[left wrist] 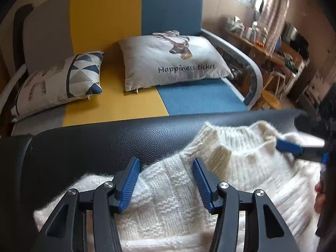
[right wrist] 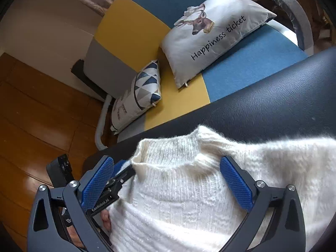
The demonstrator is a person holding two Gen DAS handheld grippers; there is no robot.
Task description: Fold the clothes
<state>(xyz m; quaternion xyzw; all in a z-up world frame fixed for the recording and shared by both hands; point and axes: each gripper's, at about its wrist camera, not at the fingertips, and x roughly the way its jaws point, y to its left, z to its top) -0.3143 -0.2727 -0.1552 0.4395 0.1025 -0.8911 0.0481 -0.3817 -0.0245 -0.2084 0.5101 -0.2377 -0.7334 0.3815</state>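
The white sweater (left wrist: 172, 201) lies on the black bench (left wrist: 100, 142), collar toward the sofa (left wrist: 117, 103). Left gripper (left wrist: 166, 166) and right gripper (right wrist: 166, 168) both have their jaws spread over the knit, pinching nothing. One pillow (left wrist: 168, 61) reads "Happiness ticket"

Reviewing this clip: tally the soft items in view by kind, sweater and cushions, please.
White knit sweater, lying on the black padded surface: 1
Triangle-pattern cushion: 1
Grey deer cushion printed "Happiness ticket": 1
Total: 3
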